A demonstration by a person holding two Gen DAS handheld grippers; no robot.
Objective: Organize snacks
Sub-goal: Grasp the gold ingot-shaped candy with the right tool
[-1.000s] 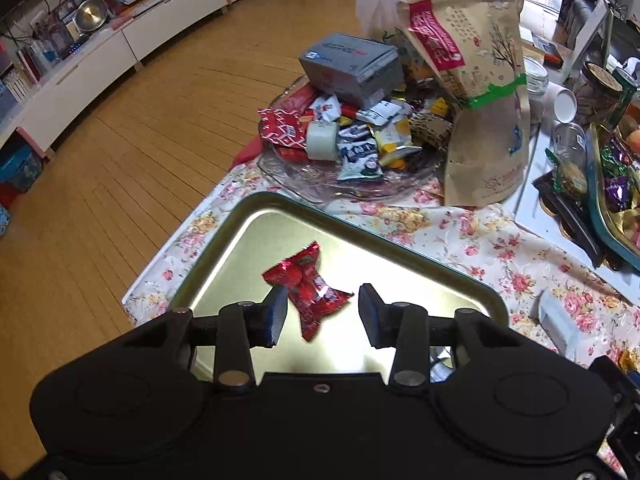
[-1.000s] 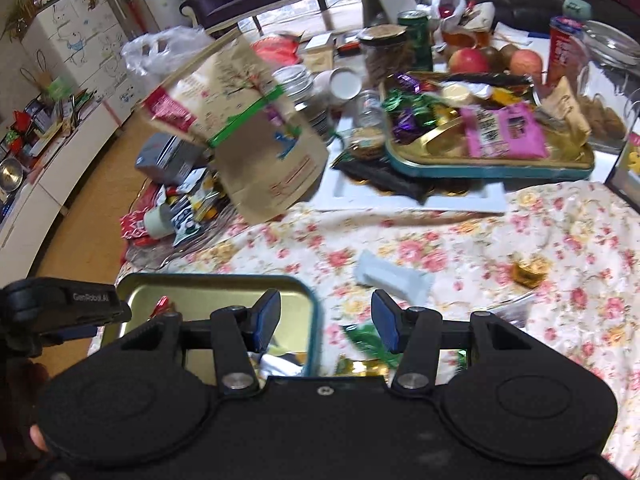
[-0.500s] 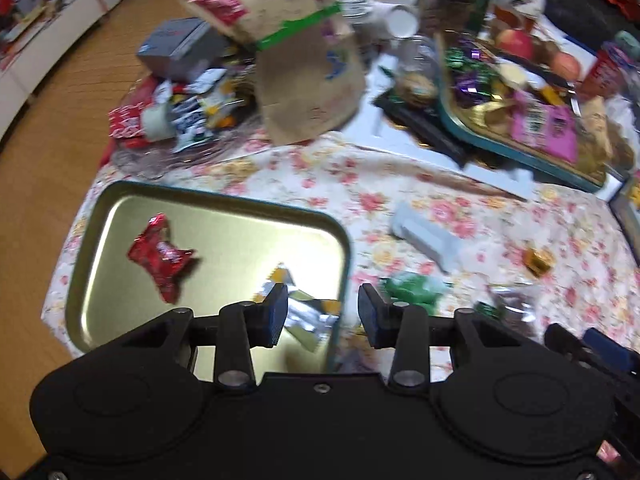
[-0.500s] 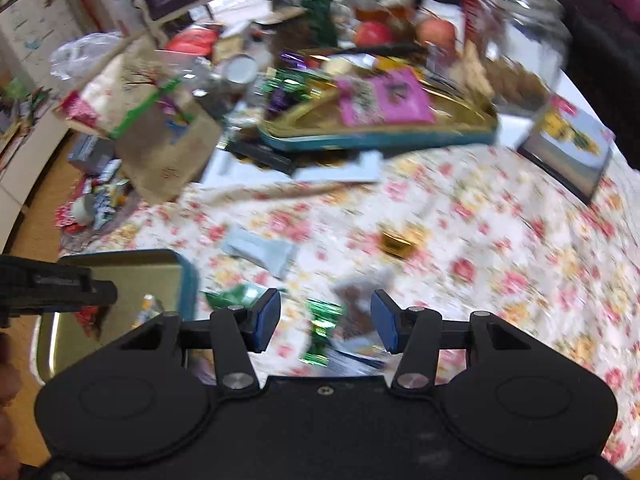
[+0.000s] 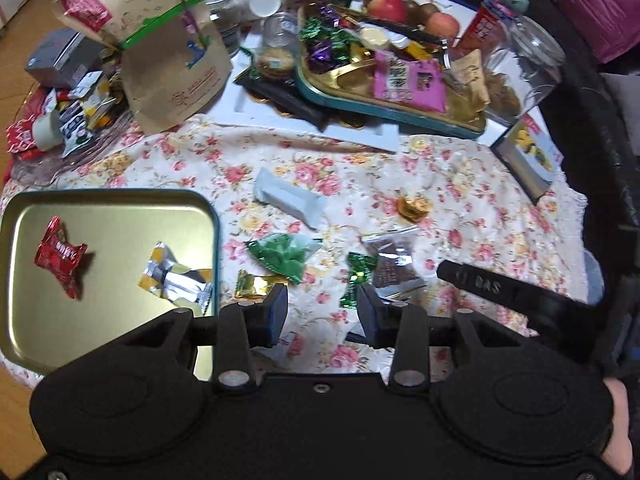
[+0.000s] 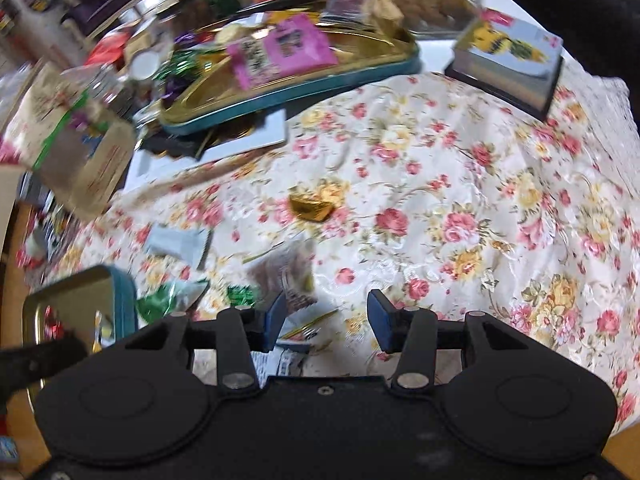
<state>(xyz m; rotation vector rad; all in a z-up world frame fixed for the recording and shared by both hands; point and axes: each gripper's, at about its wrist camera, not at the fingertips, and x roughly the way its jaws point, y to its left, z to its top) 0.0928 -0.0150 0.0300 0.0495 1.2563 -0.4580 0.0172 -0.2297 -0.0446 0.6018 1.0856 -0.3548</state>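
Left wrist view: left gripper point(image 5: 322, 312) wide apart, holding nothing, above the tablecloth point(image 5: 460, 184) just off the tray's point(image 5: 120, 194) right edge. Tray holds a red candy point(image 5: 60, 256) and a silver-yellow wrapper point(image 5: 176, 280). Loose snacks lie straight ahead: gold wrapper point(image 5: 256, 284) by the left finger, green candy point(image 5: 358, 276) by the right finger, long axis pointing away, green packet point(image 5: 286, 254) between and beyond.

Right wrist view: blurred. Right gripper point(image 6: 326, 320) wide, empty; brown packet point(image 6: 290, 276) just ahead-left, gold candy point(image 6: 316, 202) farther ahead. Left gripper looks nearer to the wrappers.

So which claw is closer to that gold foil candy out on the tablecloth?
Right, probably. The gold foil candy lies straight ahead of the right claw; from the left claw it sits ahead and off to the right.
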